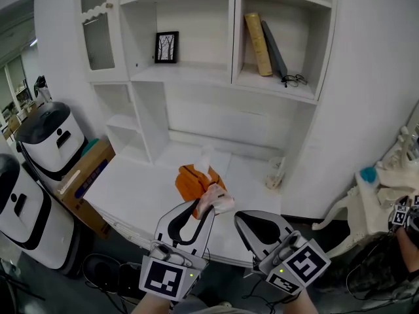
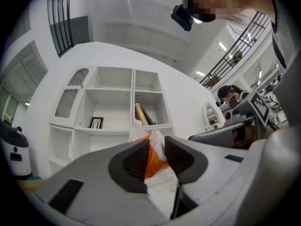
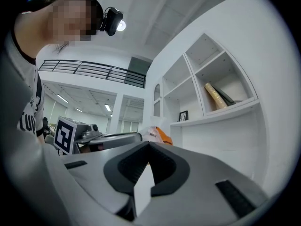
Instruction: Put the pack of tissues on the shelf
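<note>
- While our left gripper [image 1: 204,207] is clamped on the pack of tissues [image 1: 196,180], the pack sits over the front edge of the tabletop [image 1: 137,188], about midway along it, and looks lifted off the surface.
- In the left gripper view the left gripper [image 2: 156,142] has the orange pack [image 2: 153,161] wedged between its pads. One pad is on the orange wrap and the other on the loose white film.
- Our right gripper [image 1: 245,218] hangs just beside the left one. In its own view the right gripper [image 3: 149,147] has its jaws closed together with nothing in them.
- We judge the pack to be light and soft. It is a crinkly plastic wrap around paper that will give under pressure and could slide out if only the film is pinched.
- We think the best hold is across the body of the pack, where the tissues back the wrap, not on the floppy white end that sticks up.
- A gentle squeeze should do, since the pack is neither fragile nor heavy, though the glossy wrap may be slippery.
- The shelf [image 1: 190,70] with the picture frame [image 1: 166,47] has bare board beside the frame. The compartment to the right holds leaning books [image 1: 258,44] and spectacles [image 1: 294,80].
- We reckon the pack must be carried up and away from us, well above the tabletop.
</note>
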The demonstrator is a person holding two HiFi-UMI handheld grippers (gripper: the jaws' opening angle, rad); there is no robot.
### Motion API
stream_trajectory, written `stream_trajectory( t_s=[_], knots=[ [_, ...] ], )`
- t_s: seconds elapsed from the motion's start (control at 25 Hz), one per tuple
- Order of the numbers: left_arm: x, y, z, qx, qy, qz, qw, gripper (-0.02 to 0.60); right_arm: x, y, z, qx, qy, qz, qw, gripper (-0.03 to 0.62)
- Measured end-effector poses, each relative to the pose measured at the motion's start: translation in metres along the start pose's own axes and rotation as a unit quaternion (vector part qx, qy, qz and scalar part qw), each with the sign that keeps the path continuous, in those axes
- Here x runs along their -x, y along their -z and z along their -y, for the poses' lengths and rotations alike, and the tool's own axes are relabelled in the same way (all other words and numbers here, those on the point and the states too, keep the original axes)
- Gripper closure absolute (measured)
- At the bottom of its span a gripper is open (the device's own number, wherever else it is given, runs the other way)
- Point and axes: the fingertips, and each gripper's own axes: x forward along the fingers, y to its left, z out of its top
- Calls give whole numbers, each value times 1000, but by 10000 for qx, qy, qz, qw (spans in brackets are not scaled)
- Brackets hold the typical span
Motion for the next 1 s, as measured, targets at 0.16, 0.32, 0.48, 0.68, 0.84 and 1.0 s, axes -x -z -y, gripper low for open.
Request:
stream_trajectory(
  t_s=[0.16,0.32,0.48,0.68,0.84,1.0],
  knots=[
    [-1,-3,6,-57,-63,-21,10000,451,8,1,3,-53,-52,-1,10000,582],
    [-2,-13,6,-166,-94,262,9995,453,14,3,4,-104,-39,10,9999,582],
    [-7,-18,4,-226,-77,450,9987,454,17,5,8,-136,42,-7,9999,582],
    [-12,-8,3,-157,155,253,9994,456,13,6,15,-83,228,-1,9997,582],
    [-19,-3,-9,-103,301,157,9994,457,-1,8,20,-86,342,-1,9994,582],
    [-28,-7,-38,-101,363,295,9989,459,-26,9,24,-112,417,-15,9991,582]
  ],
)
